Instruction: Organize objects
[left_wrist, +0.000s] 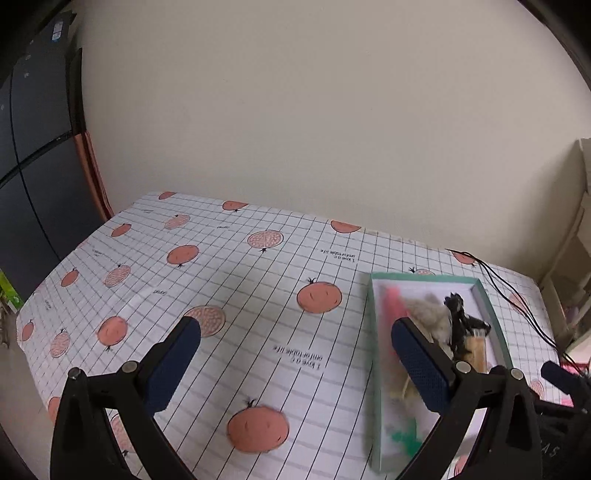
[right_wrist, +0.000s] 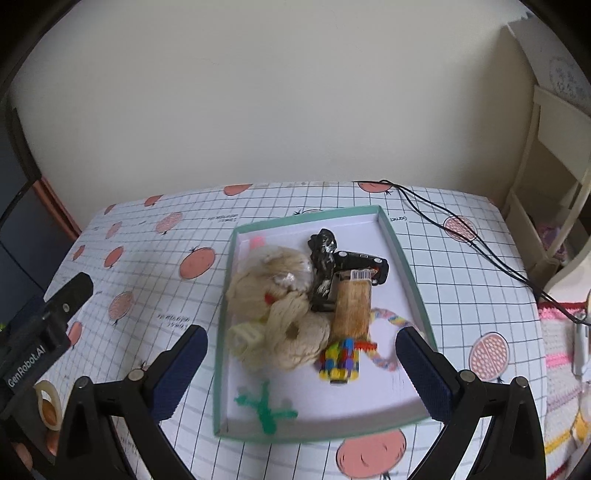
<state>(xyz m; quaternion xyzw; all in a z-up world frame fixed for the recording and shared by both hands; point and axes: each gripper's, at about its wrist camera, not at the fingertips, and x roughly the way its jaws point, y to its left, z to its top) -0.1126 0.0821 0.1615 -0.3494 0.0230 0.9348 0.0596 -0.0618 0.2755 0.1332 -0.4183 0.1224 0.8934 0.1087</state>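
Observation:
A shallow box with a green rim (right_wrist: 306, 218) and a white floor lies on the table. It holds cream yarn balls (right_wrist: 273, 291), a black toy car (right_wrist: 364, 262), a tan cylinder (right_wrist: 352, 306), a multicoloured block toy (right_wrist: 340, 360), a green pipe-cleaner figure (right_wrist: 266, 402) and a pastel braid (right_wrist: 391, 317). My right gripper (right_wrist: 301, 339) hangs open above the box's near half, holding nothing. In the left wrist view the box (left_wrist: 424, 277) is on the right. My left gripper (left_wrist: 295, 332) is open over the tablecloth, its right finger (left_wrist: 417, 354) overlapping the box's left side.
The tablecloth (left_wrist: 221, 295) is a white grid with pink fruit prints. A black cable (right_wrist: 461, 236) runs across the table's far right corner. A white shelf (right_wrist: 546, 184) and a crocheted cloth (right_wrist: 561, 350) stand right; a dark cabinet (left_wrist: 33, 147) stands left. A tape roll (right_wrist: 48, 402) shows bottom left.

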